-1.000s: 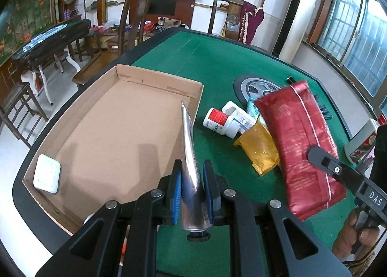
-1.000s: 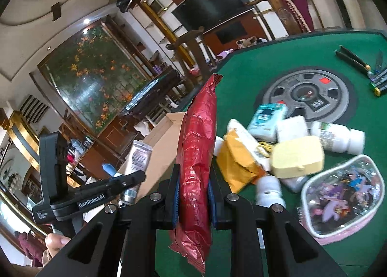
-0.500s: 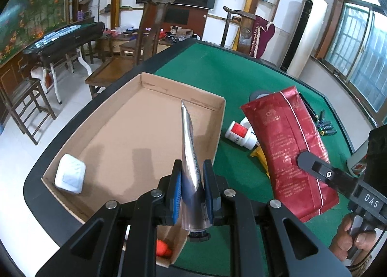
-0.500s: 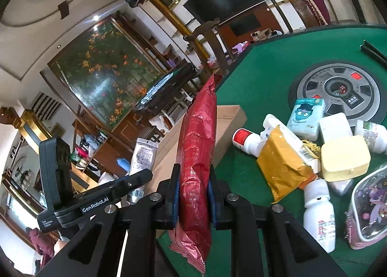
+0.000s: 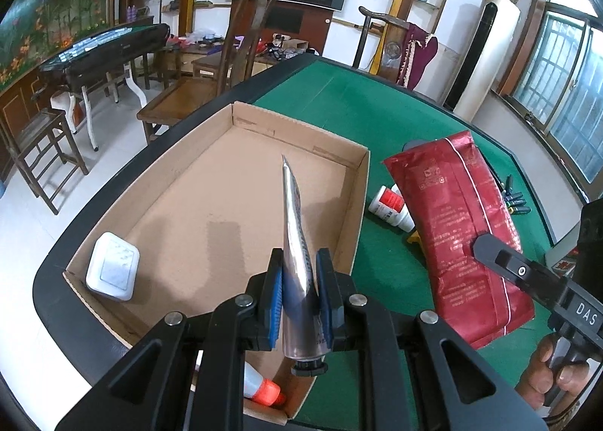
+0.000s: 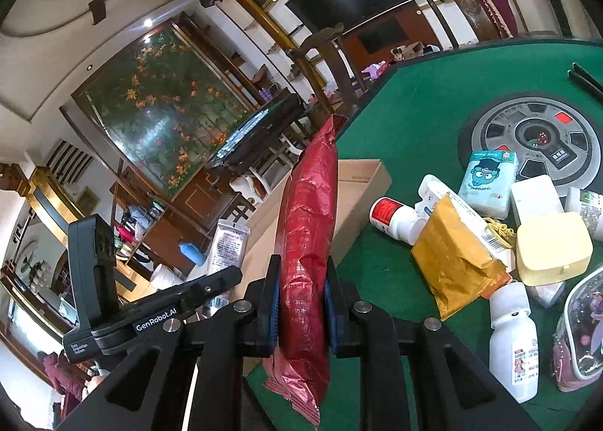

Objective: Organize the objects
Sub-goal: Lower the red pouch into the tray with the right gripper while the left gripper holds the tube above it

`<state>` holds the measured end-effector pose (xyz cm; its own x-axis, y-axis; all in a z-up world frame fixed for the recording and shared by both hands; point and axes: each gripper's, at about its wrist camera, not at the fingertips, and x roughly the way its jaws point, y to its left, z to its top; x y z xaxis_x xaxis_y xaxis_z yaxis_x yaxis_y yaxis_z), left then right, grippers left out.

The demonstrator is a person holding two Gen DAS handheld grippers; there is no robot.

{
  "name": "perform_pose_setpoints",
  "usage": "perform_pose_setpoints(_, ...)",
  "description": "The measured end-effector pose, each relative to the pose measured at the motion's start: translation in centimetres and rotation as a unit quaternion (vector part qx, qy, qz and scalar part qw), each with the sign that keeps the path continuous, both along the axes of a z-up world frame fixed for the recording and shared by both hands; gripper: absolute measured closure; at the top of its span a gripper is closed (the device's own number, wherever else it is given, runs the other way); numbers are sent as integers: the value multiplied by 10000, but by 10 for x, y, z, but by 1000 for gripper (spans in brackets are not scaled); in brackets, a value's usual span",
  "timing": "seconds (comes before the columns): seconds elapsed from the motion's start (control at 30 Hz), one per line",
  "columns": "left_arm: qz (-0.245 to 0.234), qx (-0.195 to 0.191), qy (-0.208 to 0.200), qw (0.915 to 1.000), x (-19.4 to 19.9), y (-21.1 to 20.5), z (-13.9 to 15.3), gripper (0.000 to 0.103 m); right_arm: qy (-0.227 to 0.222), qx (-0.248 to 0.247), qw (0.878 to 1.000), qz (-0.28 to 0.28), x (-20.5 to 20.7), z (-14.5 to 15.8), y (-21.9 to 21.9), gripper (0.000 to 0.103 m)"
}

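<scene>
left gripper (image 5: 297,295) clamped (angled down); right gripper (image 6: 301,303) clamped.

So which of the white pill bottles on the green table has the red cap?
The white bottle lying on its side nearest the cardboard box, its red cap toward the box. The bottle by the pink pouch has a white cap.

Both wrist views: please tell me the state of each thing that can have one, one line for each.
Left gripper: shut on the tube.
Tube: held, cap toward the camera, over the box.
Right gripper: shut on the red bag.
Red bag: held on edge, above the table.
Box: open.
White case: closed, in the box.
Yellow case: closed, on the pile.
</scene>
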<state>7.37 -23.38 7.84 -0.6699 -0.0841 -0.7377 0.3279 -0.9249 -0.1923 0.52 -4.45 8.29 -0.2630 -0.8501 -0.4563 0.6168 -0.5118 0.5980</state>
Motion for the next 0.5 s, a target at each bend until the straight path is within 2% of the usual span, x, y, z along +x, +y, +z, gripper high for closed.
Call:
perform_pose_setpoints(0.27, -71, 38, -12, 10000, -5, -5, -5, 87, 6, 113, 9999, -66, -1, 1, -7, 82)
perform_pose_setpoints(0.5, 59, -2, -18, 10000, 1, -17, -3, 87, 3, 136, 9998, -114, -1, 0, -13, 82)
